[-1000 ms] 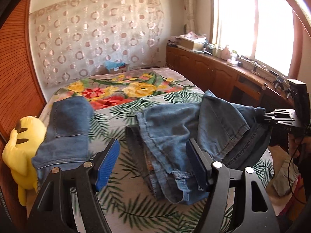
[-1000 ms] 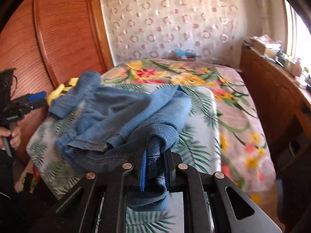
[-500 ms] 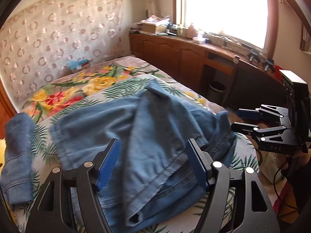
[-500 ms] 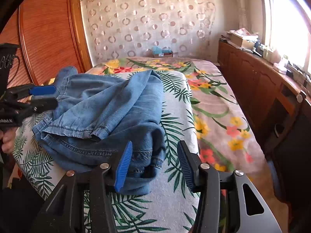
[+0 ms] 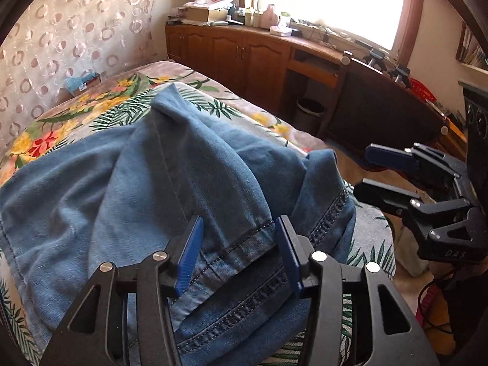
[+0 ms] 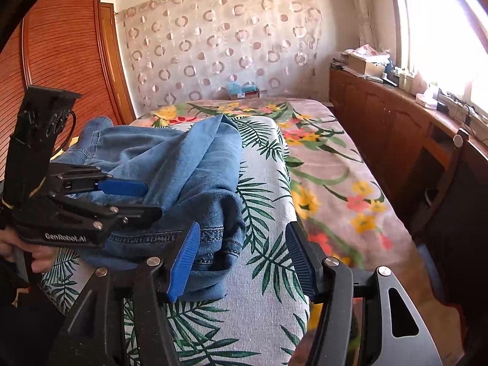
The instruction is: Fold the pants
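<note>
Denim is filling the gap of the left gripper (image 5: 239, 251), whose jaws are closing around a stitched hem of the jeans (image 5: 170, 177) without yet pressing on it; the blue pads (image 5: 189, 253) are standing either side of the seam, apparently so that the edge can be lifted as one layer instead of a bunched handful. At about three o'clock from it in the left wrist view, the right gripper (image 5: 366, 174) is hovering just beside the bundle's far corner with its jaws opening and nothing clamped. Seen from its own camera, the right gripper (image 6: 241, 259) is straddling the near corner of the cloth: the left pad is lying against the hem while the other is standing over bare bedspread, so the fabric is released, probably because that corner is already resting where it should. A hand (image 6: 27, 250) at nine o'clock is holding the left tool by its grip. Outward, the jeans are lying in a loose, crumpled heap on the near end of the bed (image 6: 320, 158), over the palm-leaf sheet, with one leg tip peaking toward twelve o'clock. Folding looks barely begun, since no flat fold is showing. Wooden cabinets (image 5: 244, 58) are running along the window side, from one to three o'clock.
</note>
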Demonstrator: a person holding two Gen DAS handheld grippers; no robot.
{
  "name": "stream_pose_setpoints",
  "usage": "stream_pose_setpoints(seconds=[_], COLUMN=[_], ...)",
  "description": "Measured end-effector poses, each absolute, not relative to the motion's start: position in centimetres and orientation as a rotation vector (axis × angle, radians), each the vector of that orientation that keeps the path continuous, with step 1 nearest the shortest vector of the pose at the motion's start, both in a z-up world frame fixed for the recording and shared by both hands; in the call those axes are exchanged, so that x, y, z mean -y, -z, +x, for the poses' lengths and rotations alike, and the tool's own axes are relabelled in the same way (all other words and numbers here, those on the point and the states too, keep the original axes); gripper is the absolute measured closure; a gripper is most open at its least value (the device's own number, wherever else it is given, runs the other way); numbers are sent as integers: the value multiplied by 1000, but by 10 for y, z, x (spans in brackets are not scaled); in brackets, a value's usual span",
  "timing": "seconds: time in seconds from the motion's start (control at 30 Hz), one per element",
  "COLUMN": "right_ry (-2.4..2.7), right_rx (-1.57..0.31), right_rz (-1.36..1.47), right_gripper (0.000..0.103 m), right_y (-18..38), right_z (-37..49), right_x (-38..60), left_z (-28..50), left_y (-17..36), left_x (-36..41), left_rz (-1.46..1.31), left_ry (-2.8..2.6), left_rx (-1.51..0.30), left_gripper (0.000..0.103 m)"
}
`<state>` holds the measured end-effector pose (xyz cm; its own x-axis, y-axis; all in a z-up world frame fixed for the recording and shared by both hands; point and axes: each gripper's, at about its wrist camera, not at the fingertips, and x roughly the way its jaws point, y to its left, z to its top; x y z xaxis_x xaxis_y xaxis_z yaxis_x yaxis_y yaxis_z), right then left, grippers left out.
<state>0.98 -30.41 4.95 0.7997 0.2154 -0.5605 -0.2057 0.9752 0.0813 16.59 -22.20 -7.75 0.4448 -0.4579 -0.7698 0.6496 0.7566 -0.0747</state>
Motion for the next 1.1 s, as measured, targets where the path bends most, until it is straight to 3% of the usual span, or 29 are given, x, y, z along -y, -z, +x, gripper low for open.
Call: stream_pose_setpoints(seconds=[0.17, 0.2, 0.23, 0.27, 0.33, 0.77, 1.1], right_ry=[-230, -233, -236, -241, -259, -327, -351], right_rx=[-602, -602, -603, -605, -604, -589, -613], right_rz=[22, 22, 23, 27, 33, -4, -43], right_gripper=[43, 43, 42, 42, 42, 42, 42], right_y=[-50, -50, -50, -49, -50, -51, -42], right_z=[12, 13, 13, 14, 17, 44, 63], right_x=[309, 308, 308, 308, 307, 279, 280], left_z=[164, 162, 162, 162, 163, 201, 236], left_y=[82, 82, 83, 83, 78, 10, 37], left_x=[229, 230, 230, 228, 218, 95, 46], left_rz=[267, 274, 279, 283, 258, 202, 149], left_ry=[688, 688, 686, 667, 662, 406, 309], left_rx=[-870, -863, -863, -861, -850, -714, -791], left_gripper=[54, 59, 76, 86, 93, 95, 95])
